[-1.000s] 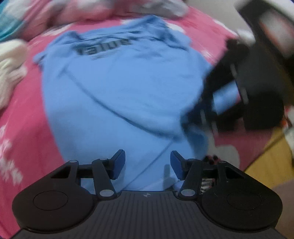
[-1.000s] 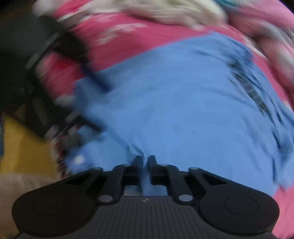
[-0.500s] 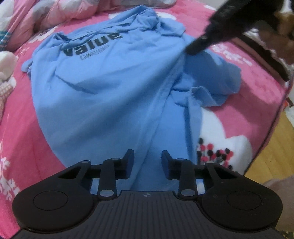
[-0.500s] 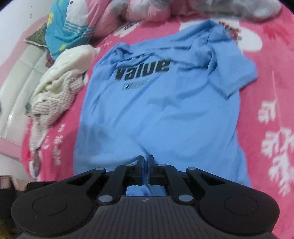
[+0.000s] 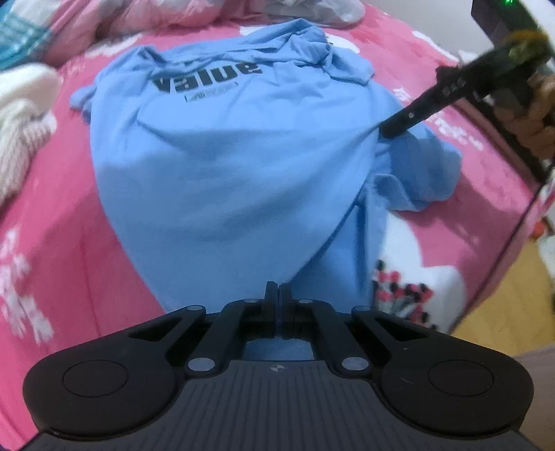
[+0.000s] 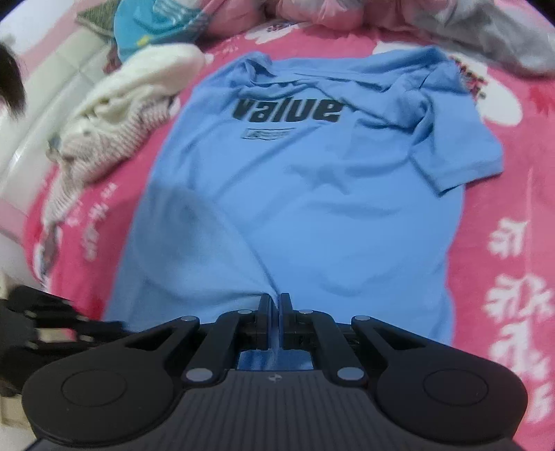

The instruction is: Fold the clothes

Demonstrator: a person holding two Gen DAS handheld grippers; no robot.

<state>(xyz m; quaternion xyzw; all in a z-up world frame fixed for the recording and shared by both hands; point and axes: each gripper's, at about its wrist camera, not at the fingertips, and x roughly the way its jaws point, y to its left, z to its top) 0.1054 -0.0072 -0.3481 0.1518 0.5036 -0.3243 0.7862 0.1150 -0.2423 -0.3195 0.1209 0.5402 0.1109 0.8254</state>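
**Blue shirt pinched at hem, both grippers**

Lying front-up on pink bedspread [image 6: 503, 145]: blue T-shirt [image 6: 312, 194], black "Value" print toward far end, hem toward cameras. Spreading mostly flat in right wrist view, one short sleeve sticking out to the right. Bunching and folding over itself along right edge in left wrist view.

Left gripper [image 5: 278, 295]: pressing jaws together, thin edge of shirt hem caught between them, cloth pulling up into a ridge toward the tips.

Right gripper [image 6: 275, 305]: pinching hem too, sliver of blue showing between the nearly touching jaws, crease running up from the pinch. Also showing in left wrist view at upper right, tip biting into shirt's side, hand [image 5: 534, 118] wrapping around its handle.

Sitting beside shirt: cream knit garment [image 6: 114, 128]. Piling beyond it at far end: pink bedding [image 5: 79, 31]. Showing past bed edge: yellow floor [image 5: 503, 312].
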